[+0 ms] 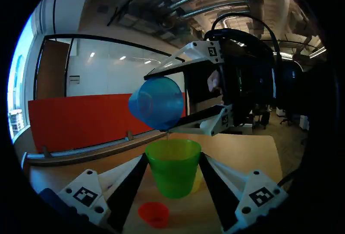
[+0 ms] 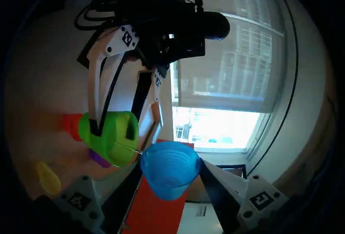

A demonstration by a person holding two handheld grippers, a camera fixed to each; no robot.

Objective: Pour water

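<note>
While aloft over wood table (image 1: 250,147), mid-pour by the look. R gripper (image 1: 163,102) clamped on blue cup (image 1: 156,102), facing in from opp. side, rolled so cup tips well over, lip lowest. L gripper (image 1: 173,159) clamped on green cup (image 1: 173,178), upright, mouth directly under that lip, just apart. Thin water thread (image 1: 167,135) betw. them. Small red cup (image 1: 154,213) on table, nearer cam.

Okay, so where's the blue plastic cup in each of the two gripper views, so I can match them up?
Left gripper view: the blue plastic cup is at centre, tilted on its side, just above the green plastic cup.
Right gripper view: the blue plastic cup is at bottom centre, lower right of the green one.
Shared landmark: the green plastic cup, bottom centre in the left gripper view, left of centre in the right gripper view.
</note>
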